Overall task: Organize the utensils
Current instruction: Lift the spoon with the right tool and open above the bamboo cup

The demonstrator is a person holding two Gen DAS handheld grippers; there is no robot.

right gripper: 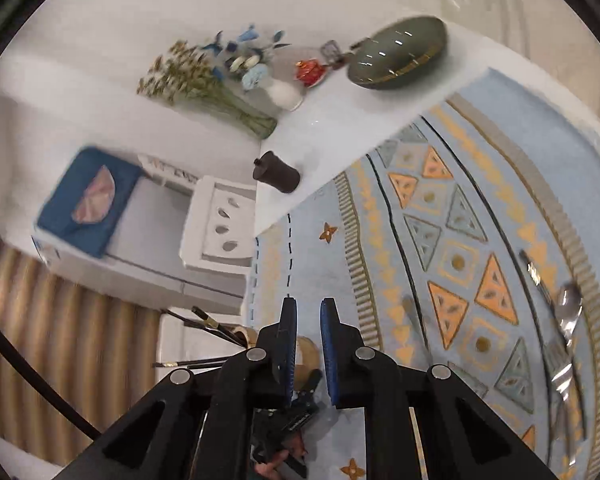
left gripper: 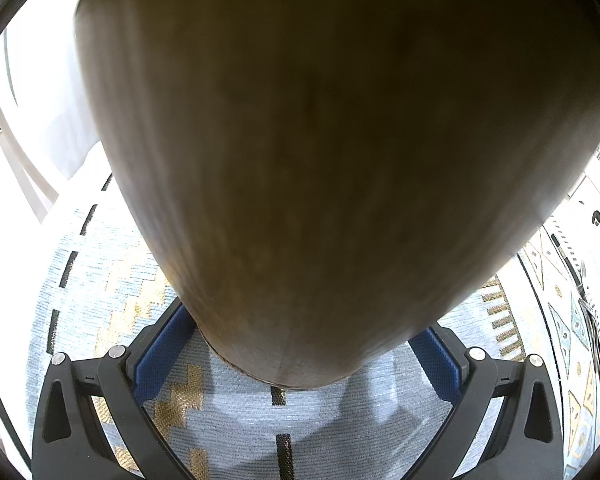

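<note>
A brown wooden utensil holder (left gripper: pixel 320 152) fills the left wrist view, and my left gripper (left gripper: pixel 300 360) is shut on its lower part, a blue pad on each side. In the right wrist view the same holder (right gripper: pixel 310 354) shows below my right gripper (right gripper: pixel 308 312), with black chopsticks (right gripper: pixel 216 330) sticking out of it to the left. The right gripper's jaws stand a narrow gap apart with nothing between them, above the holder. A metal spoon (right gripper: pixel 570 304) and a fork (right gripper: pixel 560 364) lie on the patterned blue tablecloth (right gripper: pixel 440 208) at the far right.
At the table's far end stand a vase of dried flowers (right gripper: pixel 220 84), a dark cup (right gripper: pixel 278 172), a small dish with red sweets (right gripper: pixel 310 72) and a green oval lidded dish (right gripper: pixel 398 56). A white chair (right gripper: pixel 220 228) with a blue cushion (right gripper: pixel 88 196) stands beside the table, over striped flooring.
</note>
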